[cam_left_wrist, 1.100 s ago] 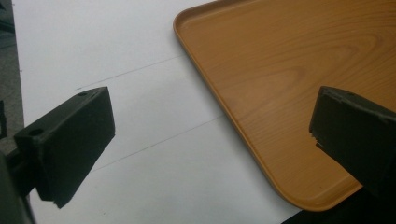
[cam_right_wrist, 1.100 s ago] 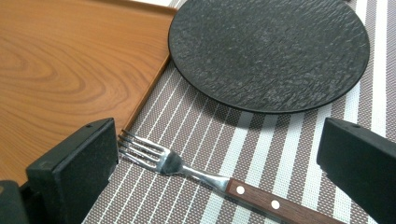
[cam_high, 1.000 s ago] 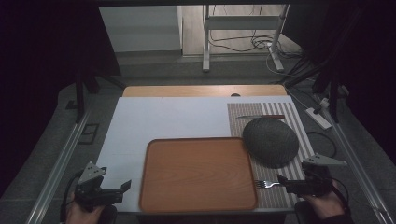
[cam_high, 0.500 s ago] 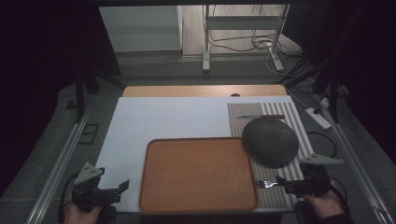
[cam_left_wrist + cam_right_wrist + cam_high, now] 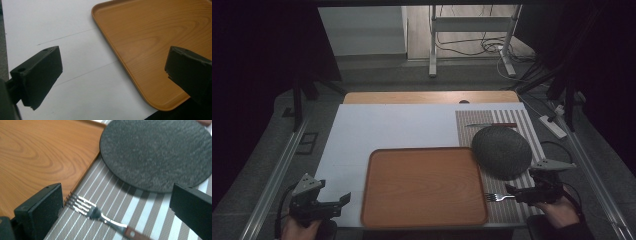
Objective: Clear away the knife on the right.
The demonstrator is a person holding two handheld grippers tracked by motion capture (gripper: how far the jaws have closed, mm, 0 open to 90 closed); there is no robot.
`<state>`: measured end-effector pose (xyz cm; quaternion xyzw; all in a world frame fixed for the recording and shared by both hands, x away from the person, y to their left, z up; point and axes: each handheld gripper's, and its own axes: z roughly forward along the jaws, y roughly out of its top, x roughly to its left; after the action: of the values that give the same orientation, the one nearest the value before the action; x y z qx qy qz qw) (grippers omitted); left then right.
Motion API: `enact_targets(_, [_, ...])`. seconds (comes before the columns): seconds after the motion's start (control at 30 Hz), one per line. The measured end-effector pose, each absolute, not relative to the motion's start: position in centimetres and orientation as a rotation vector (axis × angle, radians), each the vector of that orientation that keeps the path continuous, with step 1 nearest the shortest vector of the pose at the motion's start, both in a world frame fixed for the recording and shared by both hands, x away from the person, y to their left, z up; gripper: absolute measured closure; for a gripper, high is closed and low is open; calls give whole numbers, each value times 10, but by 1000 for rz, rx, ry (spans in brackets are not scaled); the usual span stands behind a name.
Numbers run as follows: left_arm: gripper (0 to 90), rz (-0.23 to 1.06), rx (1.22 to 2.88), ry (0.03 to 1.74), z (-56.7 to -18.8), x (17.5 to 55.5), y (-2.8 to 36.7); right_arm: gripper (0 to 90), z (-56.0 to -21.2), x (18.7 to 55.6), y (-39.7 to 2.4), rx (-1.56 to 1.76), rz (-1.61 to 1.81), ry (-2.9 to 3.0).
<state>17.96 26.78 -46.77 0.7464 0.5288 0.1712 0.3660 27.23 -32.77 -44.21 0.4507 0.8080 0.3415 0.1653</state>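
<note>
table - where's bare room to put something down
The wooden tray is bare. So is the white sheet behind and left of it, up to the striped mat. The mat is crowded: dark round plate, fork, knife.

The high view looks forward and down from above the near edge of the table (image 5: 362, 130), far enough back to take in its whole top and the floor beyond. The left gripper view sits close over the near left corner of the tray (image 5: 155, 45), looking along the jaws of the left hand-held gripper (image 5: 112, 75) across white sheet (image 5: 50, 25). The right gripper view hangs low over the striped mat (image 5: 140, 212), facing fork (image 5: 100, 213) and plate (image 5: 155, 152). All three views share the tray (image 5: 424, 185); the high and right views share the fork (image 5: 498, 197).
</note>
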Motion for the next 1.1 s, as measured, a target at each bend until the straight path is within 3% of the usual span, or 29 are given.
enact_targets(1.1, [17,434,1923,1367,-468,181,268,0,-445,326,-321,1270,950,2332])
